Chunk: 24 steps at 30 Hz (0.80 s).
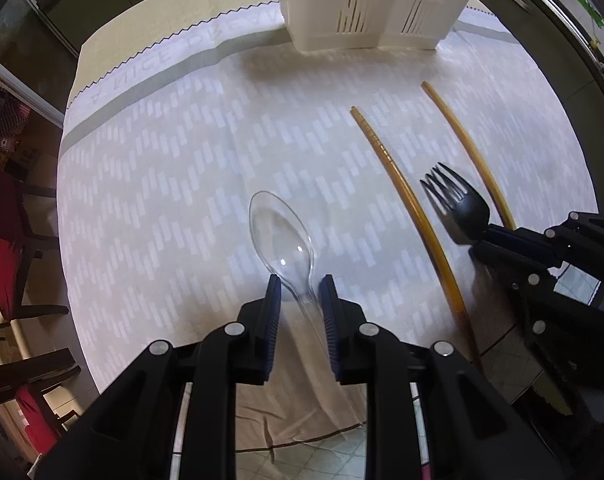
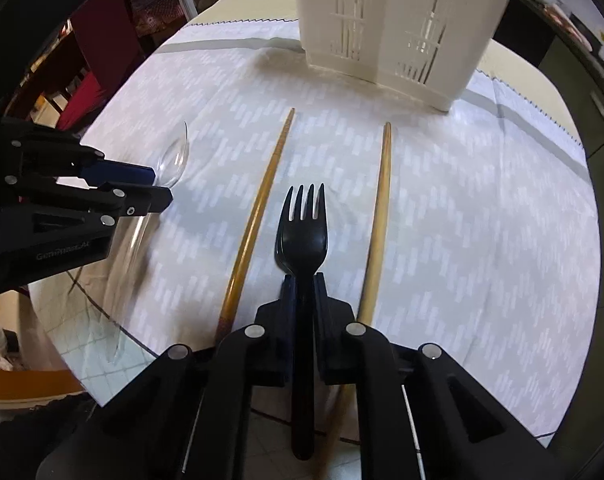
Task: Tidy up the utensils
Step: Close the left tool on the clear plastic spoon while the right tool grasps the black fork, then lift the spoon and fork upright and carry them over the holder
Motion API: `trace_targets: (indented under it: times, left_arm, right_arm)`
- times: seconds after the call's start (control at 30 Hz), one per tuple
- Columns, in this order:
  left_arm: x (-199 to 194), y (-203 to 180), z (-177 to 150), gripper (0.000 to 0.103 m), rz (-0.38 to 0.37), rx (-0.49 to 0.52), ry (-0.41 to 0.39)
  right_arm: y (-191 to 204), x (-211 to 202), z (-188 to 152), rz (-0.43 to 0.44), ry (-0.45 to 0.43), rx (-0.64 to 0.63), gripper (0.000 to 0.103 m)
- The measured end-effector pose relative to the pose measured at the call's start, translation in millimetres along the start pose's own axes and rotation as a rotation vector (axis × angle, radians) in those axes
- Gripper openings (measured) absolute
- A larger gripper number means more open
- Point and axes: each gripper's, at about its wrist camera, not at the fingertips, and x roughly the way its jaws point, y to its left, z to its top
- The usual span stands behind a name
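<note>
A clear plastic spoon [image 1: 282, 236] lies bowl-up on the patterned cloth. My left gripper [image 1: 301, 284] points straight down over it, its jaws narrow and closed in on the handle just behind the neck. From the right wrist view this gripper [image 2: 162, 188] hides part of the spoon [image 2: 174, 160]. A black plastic fork [image 2: 303, 240] points its tines toward the caddy, and my right gripper [image 2: 303, 278] is shut on its handle. In the left wrist view the fork [image 1: 457, 204] and right gripper [image 1: 481, 240] sit at the right.
Two wooden chopsticks [image 2: 258, 208] [image 2: 379, 216] lie either side of the fork, pointing toward a white slotted utensil caddy [image 2: 401, 20] at the table's far side. The table edge [image 2: 102, 328] is close behind both grippers. Chairs with red cushions [image 1: 6, 264] stand to the left.
</note>
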Motion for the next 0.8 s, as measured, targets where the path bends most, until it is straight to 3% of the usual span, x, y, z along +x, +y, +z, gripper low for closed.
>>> trace_targets:
  times: [0.17,0.43,0.6,0.63,0.8]
  left_arm:
    - [3,13,-1,0.024,-0.062,-0.063,0.055]
    - [5,25,5,0.024,-0.085,-0.140,0.066]
    - [6,28,3,0.019,-0.112,-0.188,0.095]
    - [6,29,1,0.014,-0.115,-0.195,0.098]
    - [5,27,-2,0.010,-0.096,-0.210,0.063]
  right_arm:
    - [-5,-2,-2,0.013,-0.002,0.006,0.009]
    - [-7,-3,-4,0.022,0.003,-0.005,0.009]
    - [-7,-2,-3,0.030,0.004,-0.009,0.009]
    - [-8,-2,-3,0.030,0.003,-0.010,0.010]
    - [-7,-1,-1,0.033,-0.002,-0.011,0.010]
